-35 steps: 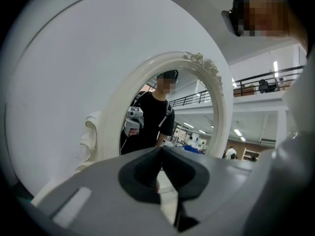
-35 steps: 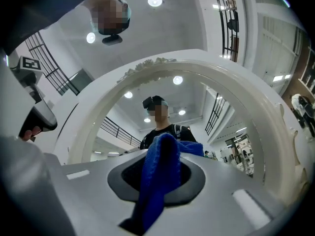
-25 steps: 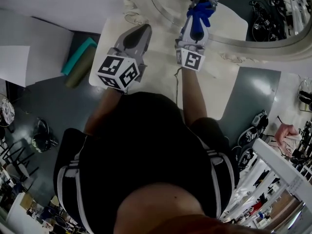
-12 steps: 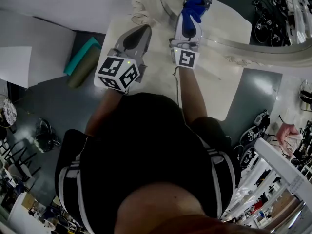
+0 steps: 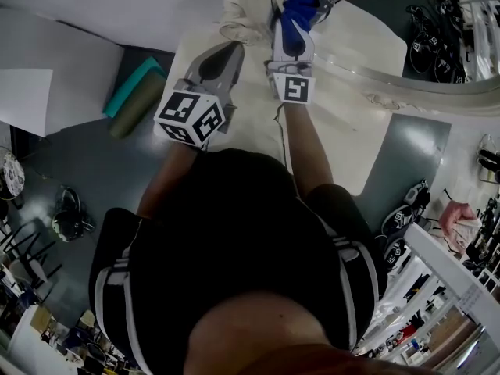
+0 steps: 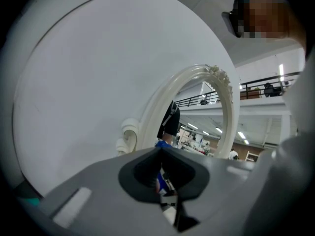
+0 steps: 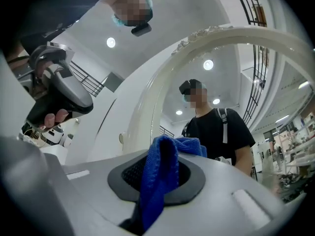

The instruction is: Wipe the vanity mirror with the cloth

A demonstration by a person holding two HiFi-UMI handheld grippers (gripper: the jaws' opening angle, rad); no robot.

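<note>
Between the right gripper's (image 7: 165,154) jaws sits a bunched blue microfibre cloth (image 7: 160,181). The jaws are clamped on it, and its folds stick out past the tips. Straight ahead of those jaws stands the oval vanity mirror with a white carved frame (image 7: 152,87). In the head view the cloth looks pressed to the glass just inside the frame's near edge, meeting its own reflection.

The left gripper (image 6: 161,151) has its jaws closed together with nothing between them. It hangs off to the side, pointed at the same mirror from over the cream-white counter (image 5: 344,139), and touches nothing.

Progress, as a judgement: wiping is under way. The cloth is gripped and on the glass at one side. No smears, dust or wet streaks show, so I cannot tell how much is already clean. The wide stretch of glass beyond the jaws likely still needs passes.

Writing: none readable. The only printed patterns are the black-and-white square markers on the left gripper's cube (image 5: 190,116) and the right gripper's cube (image 5: 291,89). No brand or label shows on the cloth, frame or counter.
</note>
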